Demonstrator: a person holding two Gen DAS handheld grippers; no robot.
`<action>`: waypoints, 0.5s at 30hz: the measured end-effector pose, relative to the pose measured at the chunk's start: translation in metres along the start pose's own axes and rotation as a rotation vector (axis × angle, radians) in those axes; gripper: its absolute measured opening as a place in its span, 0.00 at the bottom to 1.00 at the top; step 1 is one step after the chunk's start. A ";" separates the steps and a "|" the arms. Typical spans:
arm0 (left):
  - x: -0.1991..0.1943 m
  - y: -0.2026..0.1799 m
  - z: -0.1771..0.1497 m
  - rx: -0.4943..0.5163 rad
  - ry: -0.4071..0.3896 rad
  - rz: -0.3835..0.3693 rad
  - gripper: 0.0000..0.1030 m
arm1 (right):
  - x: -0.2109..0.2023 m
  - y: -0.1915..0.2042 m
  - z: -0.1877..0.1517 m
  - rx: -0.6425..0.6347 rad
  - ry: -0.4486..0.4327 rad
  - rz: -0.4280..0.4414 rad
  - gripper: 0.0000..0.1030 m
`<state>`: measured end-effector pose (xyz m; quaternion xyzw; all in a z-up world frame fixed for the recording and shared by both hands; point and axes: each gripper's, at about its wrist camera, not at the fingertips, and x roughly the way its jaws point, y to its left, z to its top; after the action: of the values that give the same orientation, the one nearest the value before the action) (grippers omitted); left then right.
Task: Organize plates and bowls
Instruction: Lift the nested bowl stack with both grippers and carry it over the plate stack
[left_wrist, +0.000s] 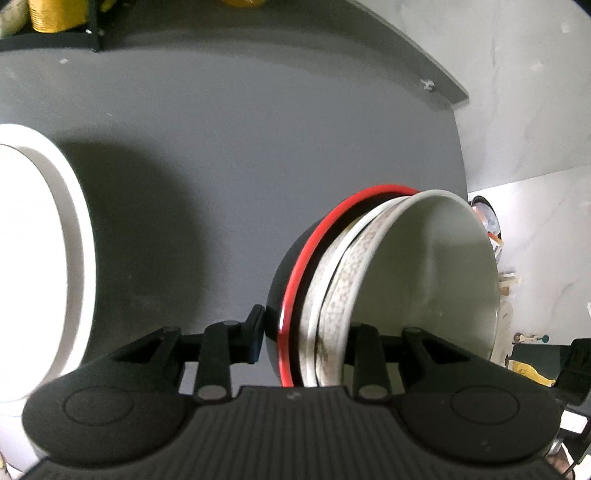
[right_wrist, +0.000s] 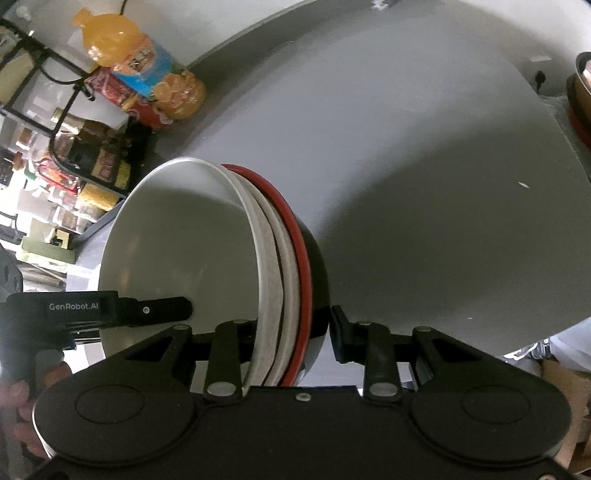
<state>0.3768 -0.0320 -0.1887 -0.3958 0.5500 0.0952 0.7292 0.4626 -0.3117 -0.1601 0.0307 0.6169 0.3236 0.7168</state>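
Note:
A nested stack of bowls (left_wrist: 369, 280) hangs tipped on its side above the grey table (left_wrist: 221, 147). Outermost is a black bowl with a red rim (left_wrist: 306, 251), then a speckled white one, and a plain white bowl (left_wrist: 424, 266) innermost. My left gripper (left_wrist: 304, 332) is shut on the stack's wall, one finger outside the black bowl and the other inside the white one. From the opposite side my right gripper (right_wrist: 288, 332) clamps the same stack (right_wrist: 221, 258). The left gripper's finger (right_wrist: 166, 308) shows inside the white bowl.
A large white plate (left_wrist: 40, 258) lies on the table to the left. An orange juice bottle (right_wrist: 147, 70), a red box (right_wrist: 122, 96) and a black wire rack (right_wrist: 62, 140) of goods stand at the far left. More bowls (right_wrist: 581, 92) sit at the far right edge.

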 end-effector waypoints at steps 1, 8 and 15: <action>-0.004 0.003 0.001 -0.002 -0.004 -0.002 0.28 | 0.000 0.006 -0.001 -0.002 -0.004 0.000 0.29; -0.033 0.025 0.008 -0.002 -0.031 -0.004 0.29 | 0.002 0.041 -0.004 -0.009 -0.023 0.013 0.29; -0.061 0.049 0.005 -0.013 -0.054 -0.017 0.29 | 0.000 0.070 -0.006 -0.028 -0.039 0.029 0.29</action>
<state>0.3290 0.0219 -0.1580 -0.4026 0.5260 0.1032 0.7420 0.4279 -0.2589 -0.1305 0.0359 0.5979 0.3418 0.7242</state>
